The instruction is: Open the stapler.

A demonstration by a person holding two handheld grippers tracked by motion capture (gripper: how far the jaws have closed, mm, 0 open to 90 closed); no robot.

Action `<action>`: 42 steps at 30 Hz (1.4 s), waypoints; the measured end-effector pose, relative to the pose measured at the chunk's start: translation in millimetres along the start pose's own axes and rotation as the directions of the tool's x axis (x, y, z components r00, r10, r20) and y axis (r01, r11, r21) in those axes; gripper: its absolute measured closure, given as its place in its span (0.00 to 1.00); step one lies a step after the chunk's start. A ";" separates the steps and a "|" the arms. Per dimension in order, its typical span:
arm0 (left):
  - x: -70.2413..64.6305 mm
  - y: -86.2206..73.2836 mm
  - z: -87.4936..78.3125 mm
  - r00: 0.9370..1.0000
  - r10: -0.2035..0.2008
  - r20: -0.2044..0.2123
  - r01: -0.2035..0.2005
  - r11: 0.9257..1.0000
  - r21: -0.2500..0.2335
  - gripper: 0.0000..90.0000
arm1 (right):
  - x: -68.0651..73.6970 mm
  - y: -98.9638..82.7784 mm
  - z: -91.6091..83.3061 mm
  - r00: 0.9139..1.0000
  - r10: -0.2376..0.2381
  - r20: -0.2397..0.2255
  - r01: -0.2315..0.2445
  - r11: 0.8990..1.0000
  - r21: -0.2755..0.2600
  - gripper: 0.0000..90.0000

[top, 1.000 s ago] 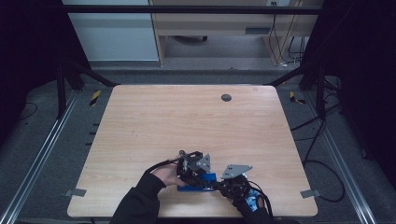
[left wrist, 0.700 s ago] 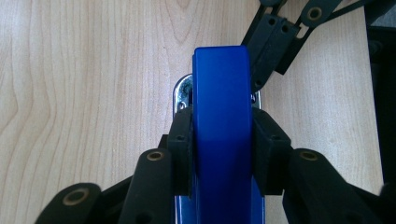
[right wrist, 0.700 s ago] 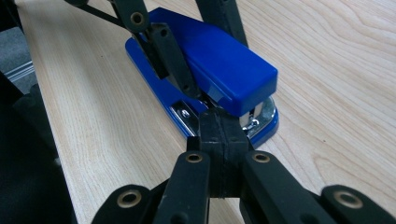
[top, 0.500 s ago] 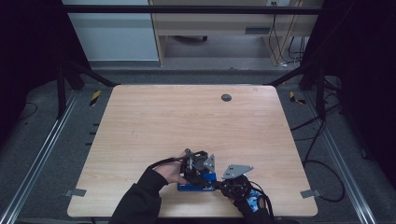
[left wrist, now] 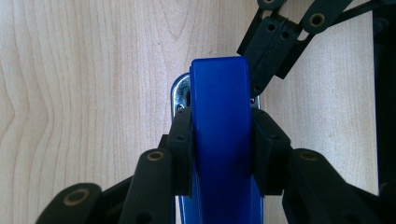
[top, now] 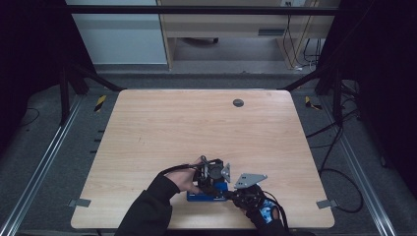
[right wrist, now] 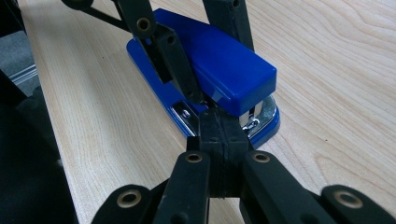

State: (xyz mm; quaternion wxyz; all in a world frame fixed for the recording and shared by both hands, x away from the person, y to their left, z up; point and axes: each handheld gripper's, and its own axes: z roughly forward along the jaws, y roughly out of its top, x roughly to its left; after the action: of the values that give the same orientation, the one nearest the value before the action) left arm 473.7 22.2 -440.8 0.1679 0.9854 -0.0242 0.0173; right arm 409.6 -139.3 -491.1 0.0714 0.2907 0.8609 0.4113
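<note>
Lying at the high view's lower centre, the stapler (top: 206,195) is clamped by the left gripper (left wrist: 223,140), whose jaws have just been closing. The right gripper (right wrist: 218,128) is held closed, its tips at the stapler's front end.

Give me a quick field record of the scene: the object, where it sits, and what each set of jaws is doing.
object: blue stapler
location: flat on the wooden table, near its front edge
left gripper: jaws closed on the sides of the stapler's blue top, pads pressing on it; they have just been closing a little
right gripper: jaws shut together with nothing between them, tips at the stapler's metal front end
contact of right tips with stapler: cannot tell
other item: small dark round spot at the table's far side
</note>
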 end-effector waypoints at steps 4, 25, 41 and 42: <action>-1.5 -4.3 -0.4 1.000 -0.016 0.001 0.016 0.999 -0.044 0.73 | 1.6 0.4 0.6 1.000 -0.002 0.007 0.002 1.000 0.002 1.00; -8.5 -16.2 -1.0 0.997 -0.068 -0.021 0.065 0.989 -0.137 0.73 | 1.7 -0.5 1.9 1.000 0.016 -0.012 -0.017 1.000 -0.009 1.00; -7.3 -31.7 -18.1 0.996 -0.082 -0.023 0.074 0.966 -0.248 0.73 | 0.8 3.4 8.0 0.999 0.026 -0.039 -0.027 1.000 -0.014 1.00; -7.1 -33.8 -20.2 0.996 -0.082 -0.019 0.074 0.963 -0.260 0.73 | 1.0 2.9 7.6 0.999 0.022 -0.034 -0.022 1.000 -0.015 1.00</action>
State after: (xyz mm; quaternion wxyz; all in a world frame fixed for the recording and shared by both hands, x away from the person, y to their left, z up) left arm 467.9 61.1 -433.3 0.2960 0.9548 0.0152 0.0218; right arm 412.8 -132.2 -493.7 0.0544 0.2925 0.8556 0.4236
